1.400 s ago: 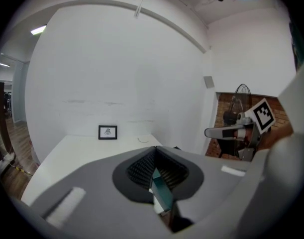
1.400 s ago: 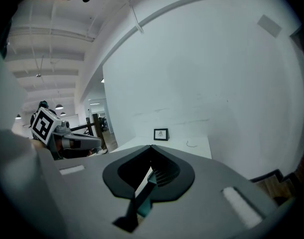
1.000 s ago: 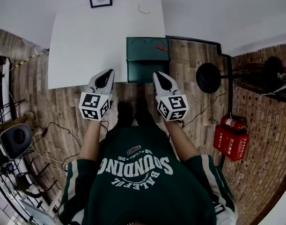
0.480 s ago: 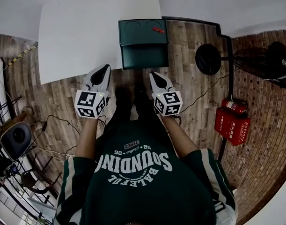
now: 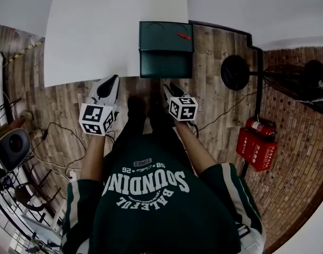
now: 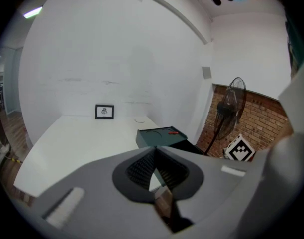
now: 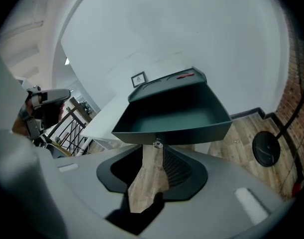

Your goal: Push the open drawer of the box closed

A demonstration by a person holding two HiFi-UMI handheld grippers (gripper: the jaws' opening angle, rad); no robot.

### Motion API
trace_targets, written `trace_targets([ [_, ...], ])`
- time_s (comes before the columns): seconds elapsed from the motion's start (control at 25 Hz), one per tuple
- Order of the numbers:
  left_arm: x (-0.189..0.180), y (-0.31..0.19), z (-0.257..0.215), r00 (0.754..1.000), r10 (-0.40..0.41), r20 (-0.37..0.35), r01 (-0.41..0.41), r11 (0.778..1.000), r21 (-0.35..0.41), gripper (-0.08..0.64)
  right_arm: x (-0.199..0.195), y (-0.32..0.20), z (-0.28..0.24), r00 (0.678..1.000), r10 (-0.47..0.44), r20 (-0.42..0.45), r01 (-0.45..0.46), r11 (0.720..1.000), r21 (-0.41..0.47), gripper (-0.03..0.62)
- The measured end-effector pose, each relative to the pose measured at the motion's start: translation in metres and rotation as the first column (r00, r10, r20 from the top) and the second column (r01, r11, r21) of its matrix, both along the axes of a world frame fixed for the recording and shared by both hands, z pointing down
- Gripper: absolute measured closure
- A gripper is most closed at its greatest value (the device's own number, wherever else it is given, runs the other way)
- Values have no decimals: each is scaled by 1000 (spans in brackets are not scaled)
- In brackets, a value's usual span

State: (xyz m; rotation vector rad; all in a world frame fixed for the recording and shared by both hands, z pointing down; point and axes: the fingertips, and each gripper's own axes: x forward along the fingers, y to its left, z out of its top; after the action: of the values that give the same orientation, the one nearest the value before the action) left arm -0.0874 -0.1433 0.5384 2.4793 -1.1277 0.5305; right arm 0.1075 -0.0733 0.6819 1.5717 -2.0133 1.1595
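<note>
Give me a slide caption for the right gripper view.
Right gripper, jaws just opened, nothing between them, faces the open drawer.

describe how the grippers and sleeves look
The left gripper and right gripper are light grey tapered shells with black ribbed fingers, each bearing a white cube with black square markers. Right fingers have just been opening, nothing between them. Dark green sleeves, white stripes.

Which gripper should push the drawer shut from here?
Right. The right gripper squarely faces the open drawer, its jaws just opening with nothing between them. The left gripper sits off to the side, by the white table.
</note>
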Motion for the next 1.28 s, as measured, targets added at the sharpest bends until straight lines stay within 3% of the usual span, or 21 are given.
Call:
trace_targets([
  [0.4, -35, 9, 7, 995, -102, 20, 102, 995, -22, 508, -2, -18, 31, 999, 38, -3, -39, 996, -81, 490],
  [0.48, -40, 8, 7, 993, -116, 22, 116, 993, -23, 508, 0, -19, 32, 999, 46, -13, -47, 995, -88, 520],
  [1.28, -48, -2, 11, 984, -179, 18, 180, 983, -35, 508, 6, -63, 23, 997, -18, -77, 14, 999, -50, 523],
])
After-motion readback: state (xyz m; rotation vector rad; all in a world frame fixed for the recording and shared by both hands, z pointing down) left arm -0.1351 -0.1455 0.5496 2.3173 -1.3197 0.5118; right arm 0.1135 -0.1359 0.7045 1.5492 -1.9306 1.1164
